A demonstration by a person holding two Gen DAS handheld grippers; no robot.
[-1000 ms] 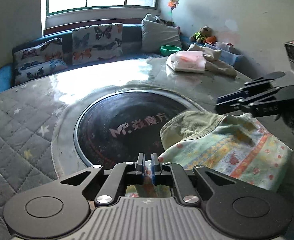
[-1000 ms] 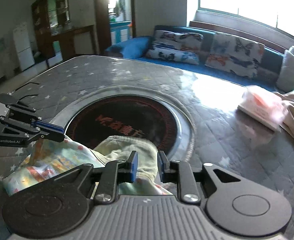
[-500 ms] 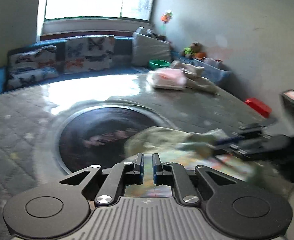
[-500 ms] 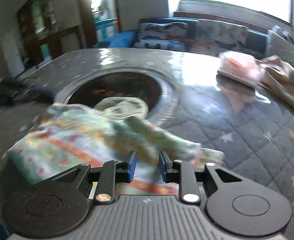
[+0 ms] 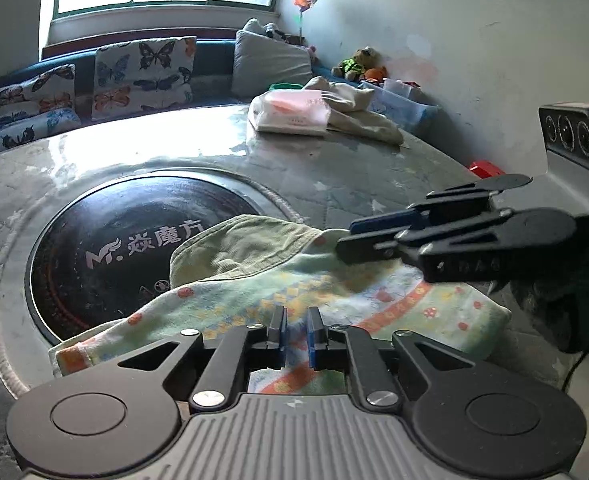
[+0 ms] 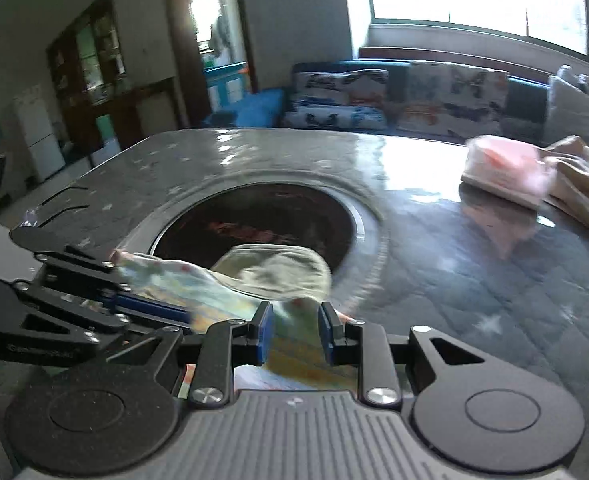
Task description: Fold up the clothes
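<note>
A patterned garment (image 5: 334, 304) with a pale green inner side lies folded at the table's near edge, partly over the black round hotplate (image 5: 106, 248). My left gripper (image 5: 295, 334) hovers over its near edge, jaws slightly apart with cloth showing between them. My right gripper (image 6: 292, 334) is open over the same garment (image 6: 214, 292), and its fingers (image 5: 378, 236) reach in from the right in the left wrist view. The left gripper's fingers (image 6: 150, 312) show at the left in the right wrist view.
A quilted grey cover with a shiny film lies on the round table (image 5: 354, 176). A bagged pink item (image 5: 290, 114) and a beige cloth (image 5: 358, 116) lie at the far side. A sofa with butterfly cushions (image 5: 142, 72) stands behind. A grey device (image 5: 574, 148) stands at the right.
The garment was swung and laid down on the table. Both grippers' jaws have opened wider. The right gripper has moved back over the garment's right side.
</note>
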